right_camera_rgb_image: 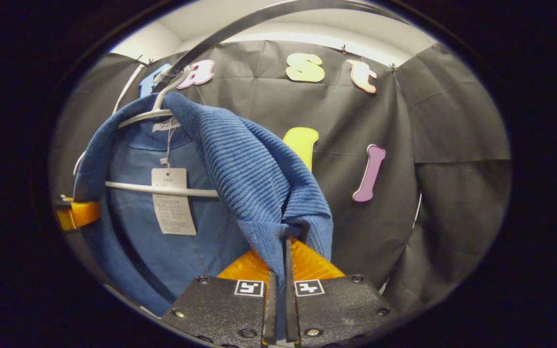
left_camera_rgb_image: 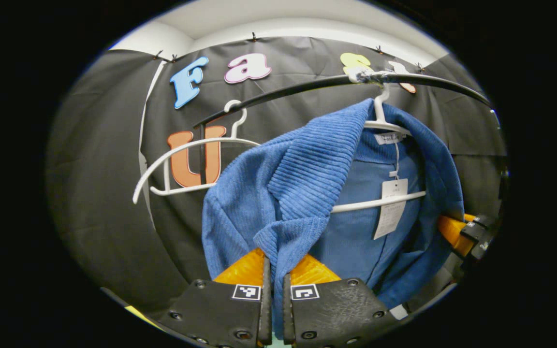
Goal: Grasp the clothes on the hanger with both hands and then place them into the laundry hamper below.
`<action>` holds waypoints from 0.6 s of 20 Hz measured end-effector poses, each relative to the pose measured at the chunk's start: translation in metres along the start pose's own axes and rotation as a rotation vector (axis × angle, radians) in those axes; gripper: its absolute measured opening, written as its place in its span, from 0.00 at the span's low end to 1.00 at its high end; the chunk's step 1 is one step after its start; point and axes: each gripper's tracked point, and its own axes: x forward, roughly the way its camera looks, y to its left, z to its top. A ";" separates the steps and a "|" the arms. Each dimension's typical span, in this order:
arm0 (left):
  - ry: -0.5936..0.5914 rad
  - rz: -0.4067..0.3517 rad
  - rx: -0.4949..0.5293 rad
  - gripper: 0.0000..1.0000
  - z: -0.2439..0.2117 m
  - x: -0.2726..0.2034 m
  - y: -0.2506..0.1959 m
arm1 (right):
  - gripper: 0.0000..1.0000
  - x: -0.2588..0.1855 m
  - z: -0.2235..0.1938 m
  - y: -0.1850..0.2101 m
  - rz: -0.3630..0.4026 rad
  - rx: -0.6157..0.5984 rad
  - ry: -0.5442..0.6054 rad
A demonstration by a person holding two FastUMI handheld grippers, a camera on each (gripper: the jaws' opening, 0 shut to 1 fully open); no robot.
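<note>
A blue knitted garment hangs on a white hanger from a dark rail; a paper tag dangles inside it. My left gripper is shut on a fold of the garment's ribbed front edge. In the right gripper view the same garment drapes over its hanger with the tag showing. My right gripper is shut on the opposite shoulder fold. The other gripper shows at the far side of each view: the right gripper and the left gripper.
An empty white hanger hangs on the rail to the left of the garment. The rail arcs overhead in the right gripper view. Black cloth walls the booth behind and to the sides.
</note>
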 end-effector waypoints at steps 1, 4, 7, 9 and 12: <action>0.000 0.005 0.007 0.09 0.004 -0.002 0.007 | 0.10 -0.002 0.004 -0.005 -0.006 -0.013 -0.008; -0.016 0.016 0.039 0.09 0.021 -0.009 0.025 | 0.10 -0.006 0.015 -0.023 -0.042 -0.041 -0.016; -0.027 0.028 0.075 0.09 0.036 -0.018 0.040 | 0.10 -0.013 0.030 -0.038 -0.078 -0.062 -0.043; -0.031 0.031 0.092 0.09 0.045 -0.021 0.048 | 0.10 -0.013 0.040 -0.046 -0.088 -0.083 -0.068; -0.048 0.016 0.114 0.13 0.061 -0.025 0.059 | 0.08 -0.012 0.050 -0.053 -0.082 -0.115 -0.097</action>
